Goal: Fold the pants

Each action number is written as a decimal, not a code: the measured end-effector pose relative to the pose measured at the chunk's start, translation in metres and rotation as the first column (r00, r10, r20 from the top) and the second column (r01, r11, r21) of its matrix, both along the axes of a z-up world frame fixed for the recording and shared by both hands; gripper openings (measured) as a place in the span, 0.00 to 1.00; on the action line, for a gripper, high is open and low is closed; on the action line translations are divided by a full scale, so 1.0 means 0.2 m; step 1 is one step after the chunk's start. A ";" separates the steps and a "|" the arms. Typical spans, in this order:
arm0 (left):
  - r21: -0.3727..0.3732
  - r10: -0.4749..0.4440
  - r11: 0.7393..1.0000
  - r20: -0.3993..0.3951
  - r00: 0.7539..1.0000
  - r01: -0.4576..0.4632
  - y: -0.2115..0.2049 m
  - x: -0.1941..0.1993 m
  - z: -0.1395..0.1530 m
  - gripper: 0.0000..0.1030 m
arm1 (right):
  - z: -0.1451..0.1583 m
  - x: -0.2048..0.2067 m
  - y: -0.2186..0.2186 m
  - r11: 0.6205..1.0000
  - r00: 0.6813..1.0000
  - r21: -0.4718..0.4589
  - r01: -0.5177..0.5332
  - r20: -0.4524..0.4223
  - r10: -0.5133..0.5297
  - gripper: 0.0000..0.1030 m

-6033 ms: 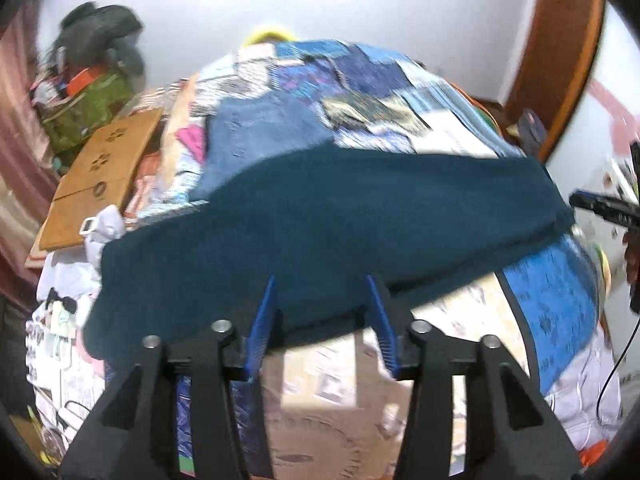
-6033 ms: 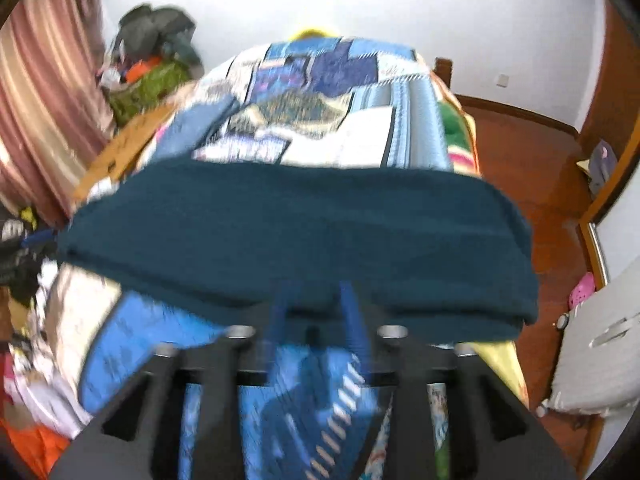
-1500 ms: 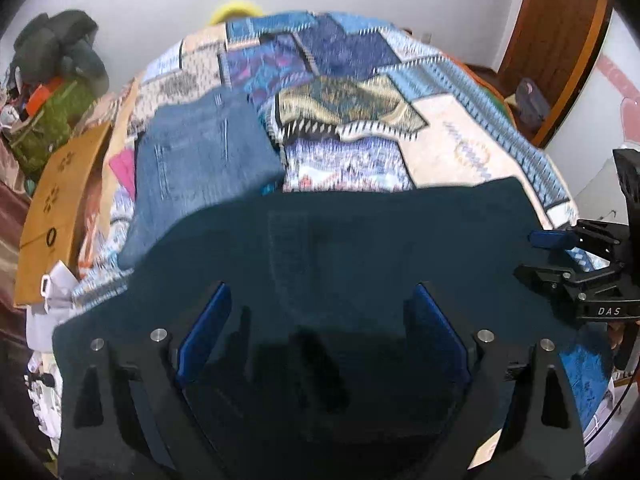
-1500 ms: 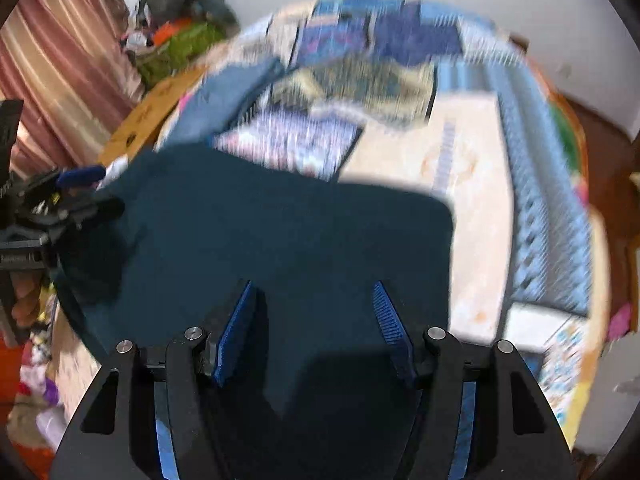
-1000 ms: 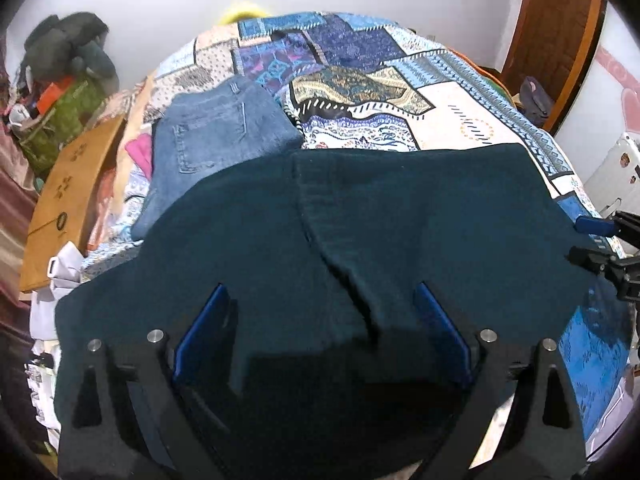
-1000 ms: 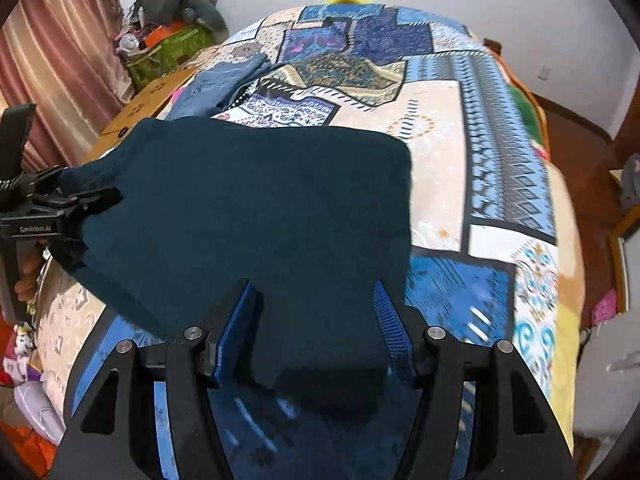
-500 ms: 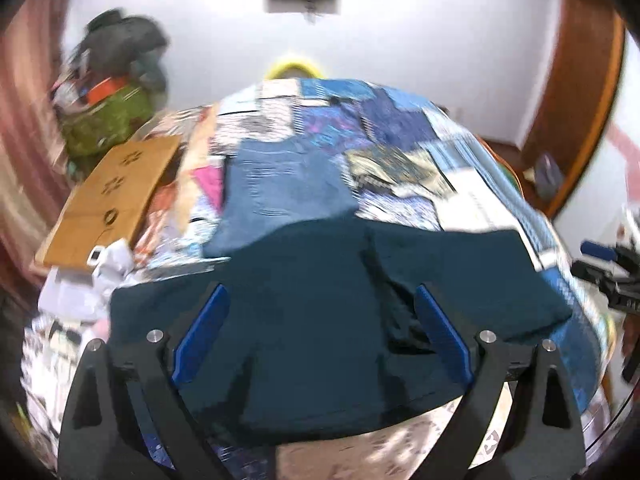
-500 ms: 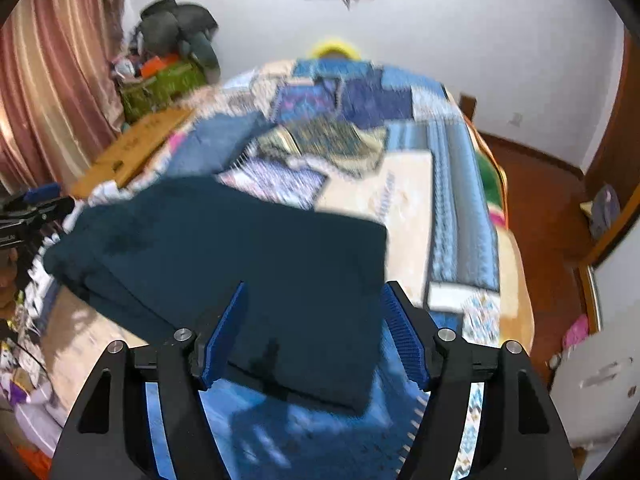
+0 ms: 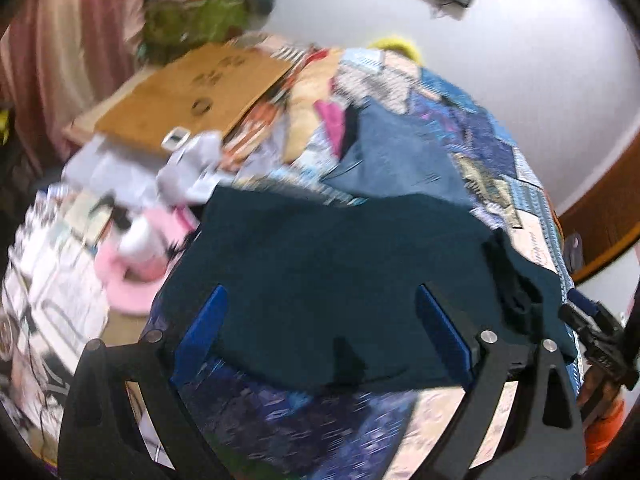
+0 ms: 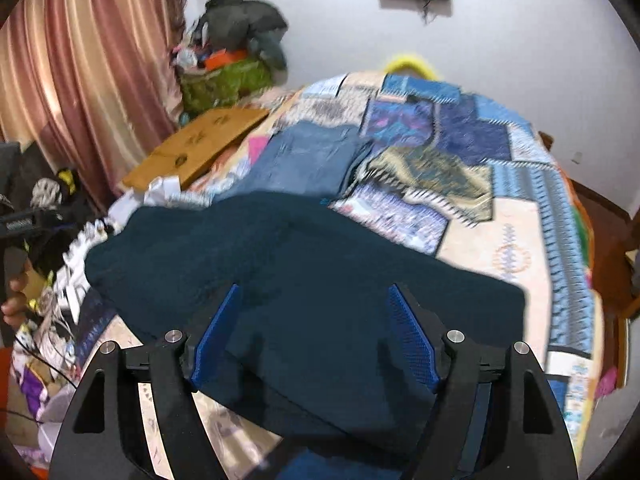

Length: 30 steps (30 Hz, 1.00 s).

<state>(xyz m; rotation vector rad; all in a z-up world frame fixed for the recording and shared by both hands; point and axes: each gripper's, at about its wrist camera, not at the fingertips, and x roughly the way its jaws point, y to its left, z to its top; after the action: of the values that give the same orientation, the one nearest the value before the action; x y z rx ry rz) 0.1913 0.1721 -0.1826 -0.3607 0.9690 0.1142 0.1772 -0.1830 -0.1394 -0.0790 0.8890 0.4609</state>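
Dark teal fleece pants (image 10: 304,300) lie folded, long axis nine-to-three, at twelve o'clock beneath both wide-open, empty grippers: right gripper (image 10: 312,334) just opened further, left gripper (image 9: 320,332) nearer nine

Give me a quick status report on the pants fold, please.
Left gripper and right gripper open, nothing held. Dark teal fleece pants lie folded on patchwork quilt. Folded blue jeans just beyond.

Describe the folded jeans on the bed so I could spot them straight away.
Start at the bed with the patchwork quilt. A big dark teal pair of pants lies across its near end. Just beyond that, toward the curtain side, sit the folded jeans: a smaller, neat rectangle of faded light-blue denim, unlike the dark teal cloth.
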 end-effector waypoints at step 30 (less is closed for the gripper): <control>-0.305 0.160 0.931 -0.159 0.974 -0.202 0.31 0.14 -0.56 0.36 | -0.18 0.03 0.00 0.998 0.991 0.056 0.029 -0.132 -0.022 0.75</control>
<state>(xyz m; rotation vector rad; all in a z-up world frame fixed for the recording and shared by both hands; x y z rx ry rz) 0.2195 0.2337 -0.2936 -0.7503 1.0859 0.1510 0.1837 -0.1822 -0.1747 0.0157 1.0039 0.4715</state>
